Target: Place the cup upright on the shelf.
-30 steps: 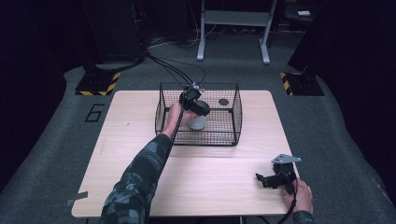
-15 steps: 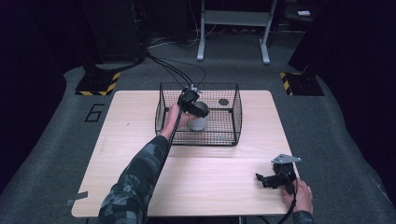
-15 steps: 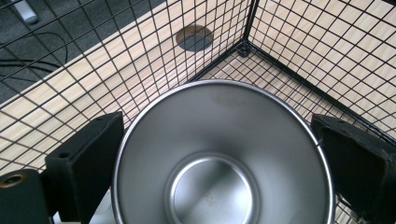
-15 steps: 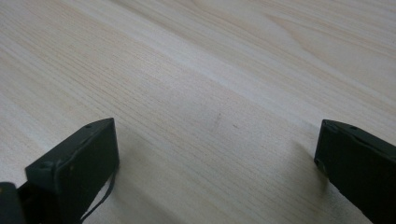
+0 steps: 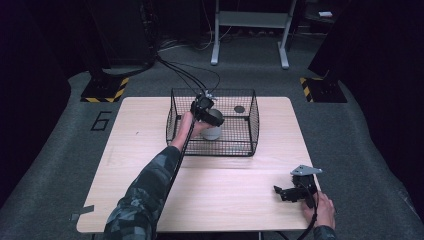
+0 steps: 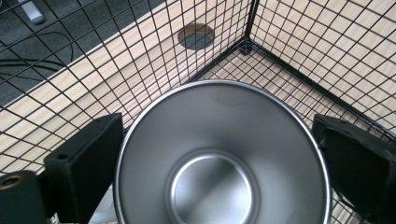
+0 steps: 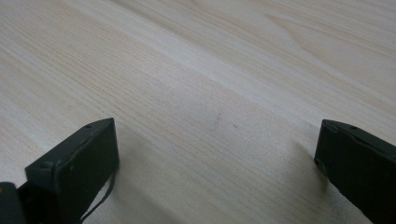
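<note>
On the worktop: we saw a light wooden worktop [image 5: 150,150] carrying a black wire basket [image 5: 252,117] toward its far side, with grey carpet around it.

Wire basket: it stood upright with its top open, and a small dark round disc [image 5: 239,109] lay on the wood at the basket's far right; in the left gripper view we saw that disc [image 6: 196,36] through the mesh of the wire basket [image 6: 289,56], but could not tell whether it sat inside or just behind the wall.

Steel cup: we found a shiny metal cup [image 5: 212,131] upright inside the basket, left of centre; from the left gripper view we looked straight down into the cup [image 6: 219,154], its rim round and its inside empty.

Left gripper: the left gripper [image 5: 204,111] reached down into the basket from the person's outstretched arm in a camouflage sleeve [image 5: 145,195]; its fingers [image 6: 88,163] stood wide apart on either side of the cup's rim, the left one just beside it and the right one a little off, and we could not tell whether either pressed on the metal.

Right gripper: the right gripper [image 5: 290,192] rested low at the near right corner, held in a hand [image 5: 320,210]; its fingers [image 7: 74,168] were spread wide with bare wood between them, gripping nothing.
</note>
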{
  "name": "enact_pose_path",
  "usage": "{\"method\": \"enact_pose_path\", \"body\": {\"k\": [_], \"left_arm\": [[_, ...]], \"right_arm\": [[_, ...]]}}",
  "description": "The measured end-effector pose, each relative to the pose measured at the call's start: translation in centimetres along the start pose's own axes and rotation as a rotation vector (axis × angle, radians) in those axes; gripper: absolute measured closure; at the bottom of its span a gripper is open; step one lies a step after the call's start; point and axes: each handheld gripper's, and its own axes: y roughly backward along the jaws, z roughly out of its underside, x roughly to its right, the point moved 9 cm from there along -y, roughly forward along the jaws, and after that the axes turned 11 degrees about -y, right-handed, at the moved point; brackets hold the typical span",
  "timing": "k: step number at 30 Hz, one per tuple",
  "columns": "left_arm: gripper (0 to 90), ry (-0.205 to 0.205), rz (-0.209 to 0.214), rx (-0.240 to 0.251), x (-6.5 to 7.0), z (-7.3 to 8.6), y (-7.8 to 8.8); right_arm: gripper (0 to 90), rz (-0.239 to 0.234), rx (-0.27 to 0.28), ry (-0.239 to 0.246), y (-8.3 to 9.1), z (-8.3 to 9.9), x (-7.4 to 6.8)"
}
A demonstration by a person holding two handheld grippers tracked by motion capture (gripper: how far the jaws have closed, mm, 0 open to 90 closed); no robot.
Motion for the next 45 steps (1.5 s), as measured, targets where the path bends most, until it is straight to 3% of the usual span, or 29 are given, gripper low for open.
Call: {"method": "enact_pose_path", "body": {"k": [7, 15, 17, 24, 30, 35, 45], "left_arm": [[0.0, 0.016, 0.028, 0.018, 0.0, -0.5, 1.2], [0.5, 0.004, 0.036, 0.075, 0.6, -1.6, 3.9], [0.5, -0.023, 0.036, 0.095, 1.0, -1.9, 5.3], [0.0, -0.05, 0.05, 0.11, 2.3, -1.6, 7.9], [0.0, -0.09, 0.056, 0.111, 3.8, -0.2, 11.0], [0.0, -0.086, 0.05, 0.121, 4.2, 1.1, 12.5], [0.1, -0.097, 0.032, 0.121, 5.3, 5.2, 15.4]], "right_arm": [[0.0, -0.001, -0.001, -0.001, 0.0, 0.0, 0.0], [0.0, -0.005, -0.007, 0.011, 0.1, 0.1, 0.0], [0.0, -0.004, -0.006, 0.012, 0.0, 0.1, 0.0], [0.0, -0.004, -0.006, 0.011, 0.0, 0.1, 0.0], [0.0, -0.004, -0.007, 0.012, 0.0, 0.1, 0.0], [0.0, -0.004, -0.006, 0.012, 0.0, 0.1, 0.0], [0.0, -0.004, -0.006, 0.01, 0.0, 0.1, 0.0]]}}
